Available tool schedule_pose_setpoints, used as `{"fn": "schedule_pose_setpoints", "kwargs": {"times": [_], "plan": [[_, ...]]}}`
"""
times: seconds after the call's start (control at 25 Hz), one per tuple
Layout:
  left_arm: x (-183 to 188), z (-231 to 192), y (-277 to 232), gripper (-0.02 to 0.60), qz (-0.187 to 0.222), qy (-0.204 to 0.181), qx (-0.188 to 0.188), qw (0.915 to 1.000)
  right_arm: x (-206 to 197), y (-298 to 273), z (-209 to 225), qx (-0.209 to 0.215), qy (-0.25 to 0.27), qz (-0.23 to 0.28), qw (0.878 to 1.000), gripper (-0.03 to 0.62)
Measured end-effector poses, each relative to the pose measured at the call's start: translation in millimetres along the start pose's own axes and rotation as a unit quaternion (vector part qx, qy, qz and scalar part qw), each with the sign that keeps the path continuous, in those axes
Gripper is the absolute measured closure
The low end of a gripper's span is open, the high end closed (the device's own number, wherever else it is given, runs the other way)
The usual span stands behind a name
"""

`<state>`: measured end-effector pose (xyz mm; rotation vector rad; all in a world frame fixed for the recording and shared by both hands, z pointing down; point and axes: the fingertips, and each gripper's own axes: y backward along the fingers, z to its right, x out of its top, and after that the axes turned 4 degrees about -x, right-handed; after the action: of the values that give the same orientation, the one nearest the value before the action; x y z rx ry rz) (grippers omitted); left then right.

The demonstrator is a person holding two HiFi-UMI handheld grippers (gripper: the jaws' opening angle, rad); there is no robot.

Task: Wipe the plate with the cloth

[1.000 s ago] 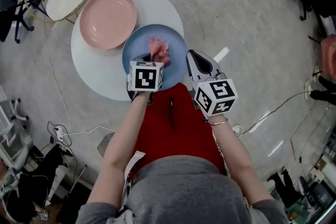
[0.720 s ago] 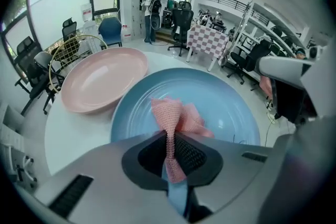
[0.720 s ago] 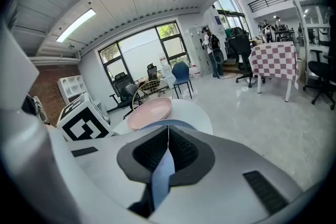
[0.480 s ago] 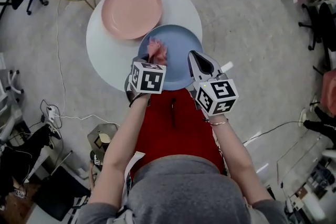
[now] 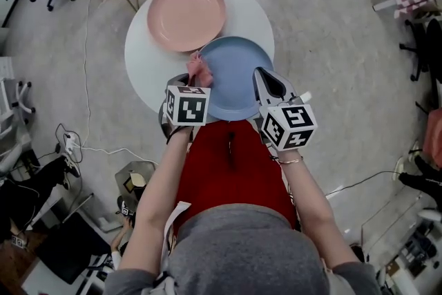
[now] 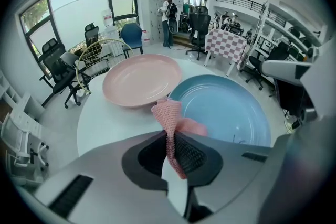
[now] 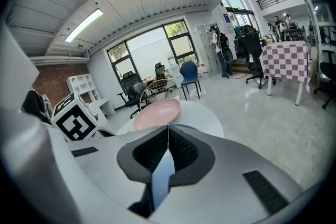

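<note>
Our left gripper (image 6: 170, 136) pinches the limp pink knitted cloth (image 6: 169, 115) mid-fold, our right gripper (image 7: 168, 134) clamps the stiff round blue plate (image 5: 235, 72) by its rim

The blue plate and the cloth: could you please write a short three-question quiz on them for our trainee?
1. True or false: the left gripper is shut on the pink cloth.
2. What do the right gripper's fingers pinch? A) the cloth B) the blue plate's rim C) nothing
3. How many plates stand on the white table?
Key: 1 true; 2 B; 3 two, the blue one and a pink plate.
</note>
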<state>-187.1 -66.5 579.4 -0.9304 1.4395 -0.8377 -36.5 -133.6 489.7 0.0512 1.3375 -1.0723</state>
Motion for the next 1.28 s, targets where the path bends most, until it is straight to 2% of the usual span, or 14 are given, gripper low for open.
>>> {"fn": "schedule_pose_setpoints", "kwargs": {"times": [0.16, 0.28, 0.4, 0.52, 0.64, 0.76, 1.04, 1.28], "plan": [[8.5, -2.5, 15.4, 0.548, 0.021, -0.007, -0.001, 0.9997, 2.7, 5.4, 8.0, -0.017, -0.005, 0.007, 1.000, 0.565], [18.2, 17.4, 18.2, 0.548, 0.034, -0.018, -0.024, 0.9990, 1.8, 14.6, 23.3, -0.035, -0.014, 0.013, 0.999, 0.565], [33.6, 54.5, 14.1, 0.548, 0.042, -0.040, -0.074, 0.9956, 0.8, 29.6, 41.7, -0.067, -0.032, 0.024, 0.997, 0.565], [43.7, 95.2, 10.1, 0.548, 0.045, -0.049, -0.135, 0.9886, -4.1, 46.5, 54.5, -0.100, -0.049, 0.035, 0.993, 0.565], [44.8, 132.2, 2.7, 0.548, 0.034, -0.065, -0.184, 0.9803, -9.9, 62.4, 65.7, -0.127, -0.065, 0.043, 0.989, 0.565], [39.5, 164.6, -4.5, 0.548, 0.012, -0.093, -0.215, 0.9722, -14.7, 80.6, 78.4, -0.152, -0.079, 0.048, 0.984, 0.565], [5.3, 193.5, -29.7, 0.548, -0.049, -0.142, -0.221, 0.9635, -25.8, 100.1, 92.0, -0.169, -0.094, 0.043, 0.980, 0.565], [-16.3, 182.1, -30.7, 0.548, -0.077, -0.163, -0.203, 0.9624, -28.2, 85.4, 79.6, -0.143, -0.082, 0.029, 0.986, 0.565]]}}
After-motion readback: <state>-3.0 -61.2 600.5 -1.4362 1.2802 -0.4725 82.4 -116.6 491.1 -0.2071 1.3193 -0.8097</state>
